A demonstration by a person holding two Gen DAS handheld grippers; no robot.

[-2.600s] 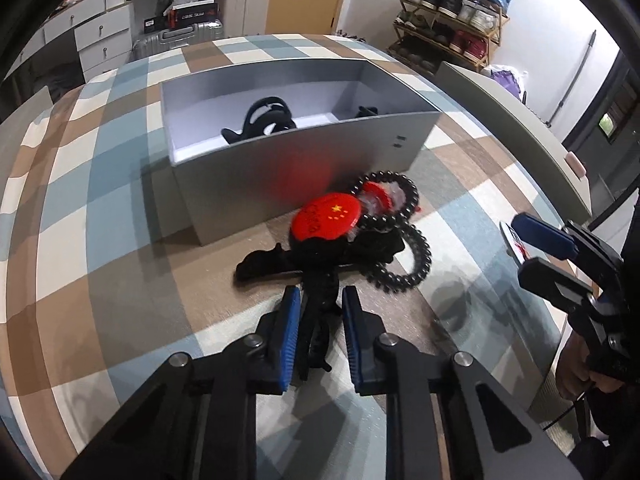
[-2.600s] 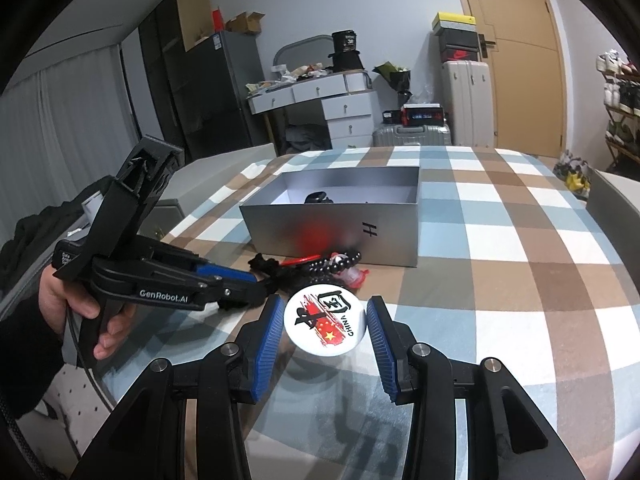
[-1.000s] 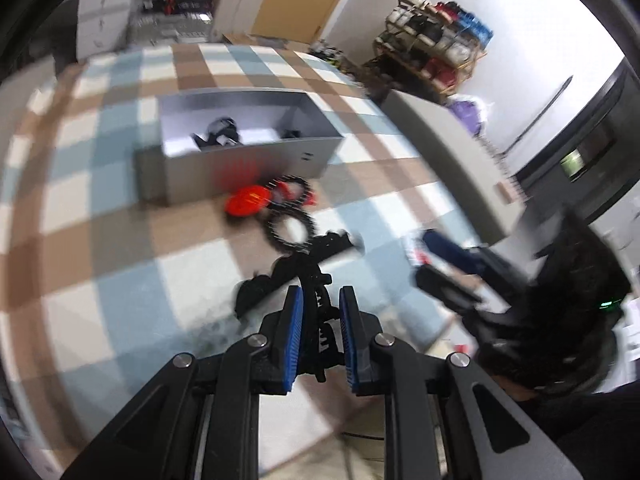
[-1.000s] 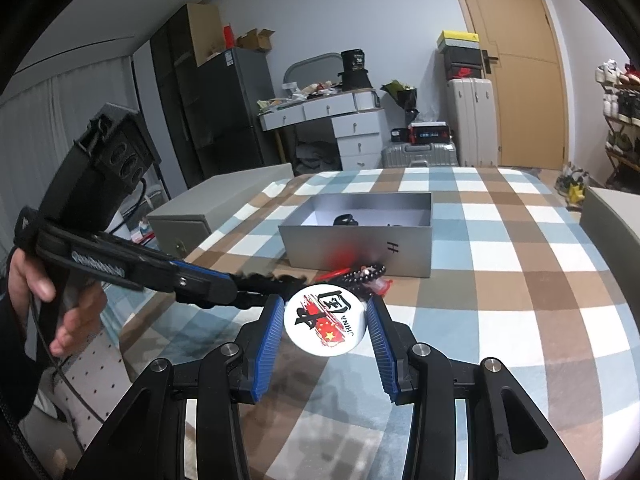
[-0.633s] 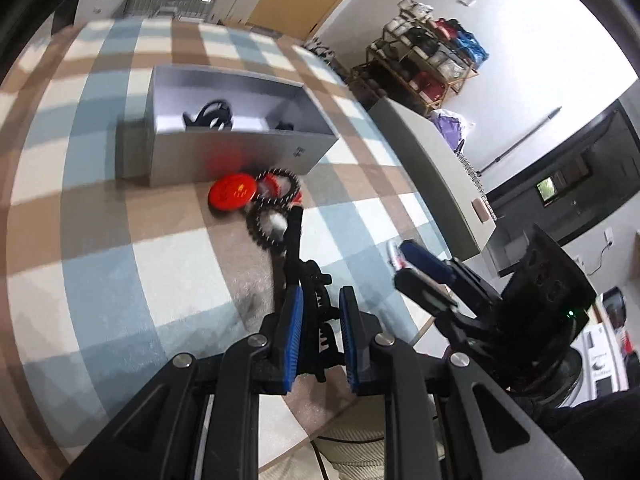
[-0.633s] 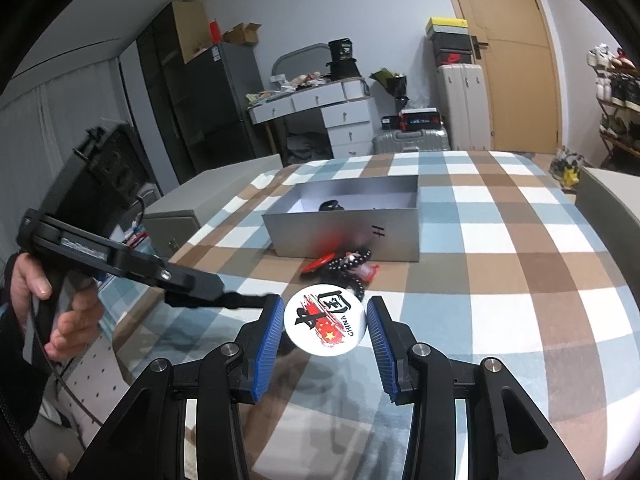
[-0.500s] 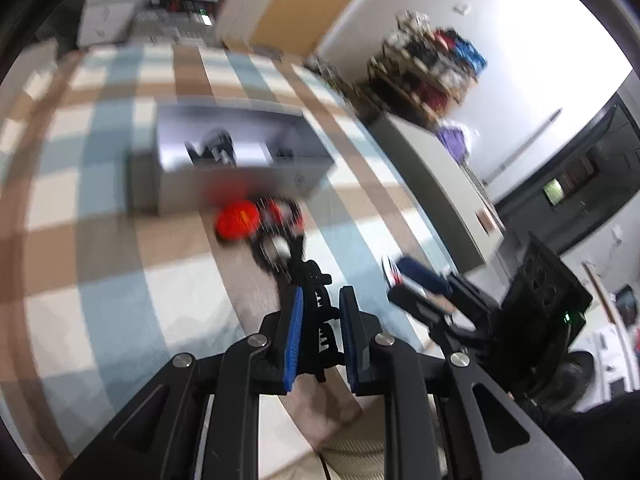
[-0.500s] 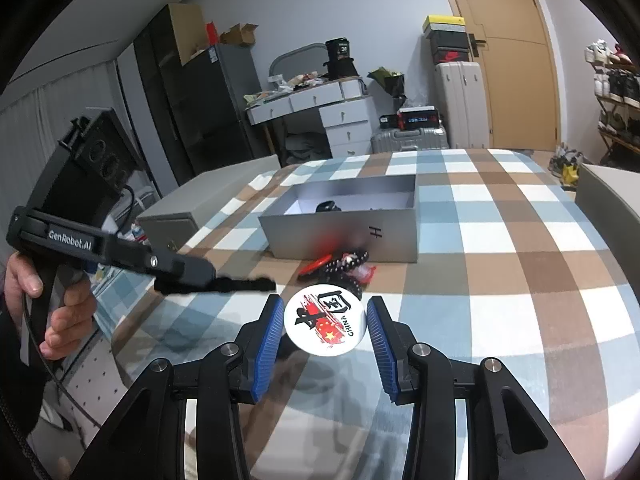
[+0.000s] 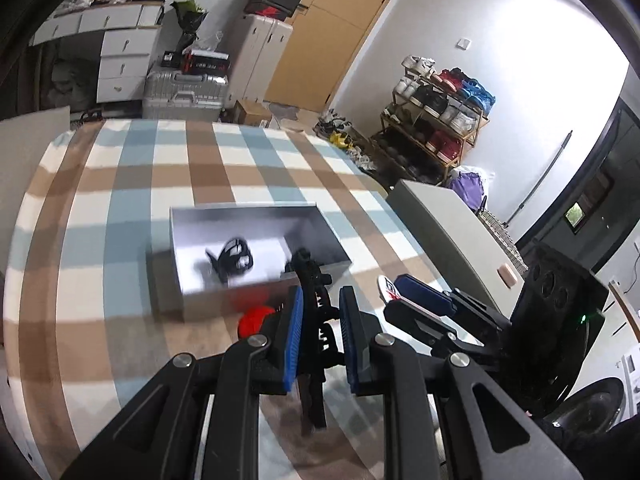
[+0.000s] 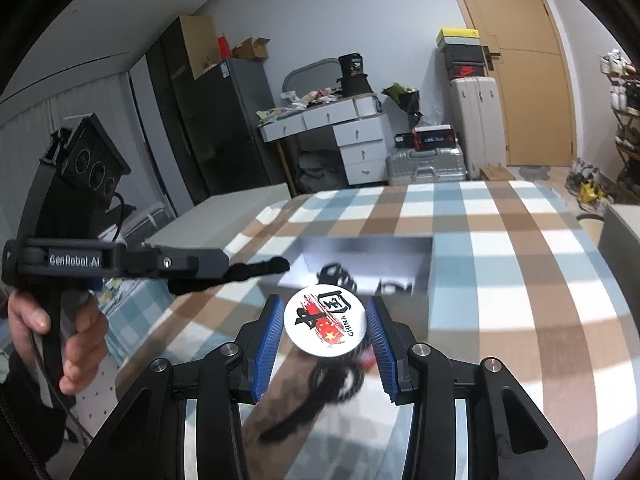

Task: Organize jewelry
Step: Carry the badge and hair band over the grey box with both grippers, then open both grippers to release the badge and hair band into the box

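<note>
My left gripper (image 9: 320, 300) is shut on a long black hair clip (image 9: 310, 276), held in the air near the front wall of the open grey box (image 9: 256, 296). A black claw clip (image 9: 234, 256) lies inside the box. A red badge (image 9: 256, 318) rests on the checked tablecloth before the box. My right gripper (image 10: 324, 308) is shut on a white round badge (image 10: 325, 322) with red and black print, hovering in front of the grey box (image 10: 424, 292). Black bead bracelets (image 10: 338, 380) lie blurred beneath it. The left gripper (image 10: 220, 272) with its black clip (image 10: 260, 270) reaches in from the left.
A person's hand (image 10: 76, 340) grips the left tool's handle. Low grey cabinets (image 9: 448, 232) flank the table on both sides. Suitcases (image 10: 426, 164), white drawers and a shoe rack (image 9: 436, 120) stand beyond the table's far edge.
Both grippers have risen and moved toward the grey box. The black clip, on the table at first, now hangs in the left gripper. The white badge stays in the right gripper.
</note>
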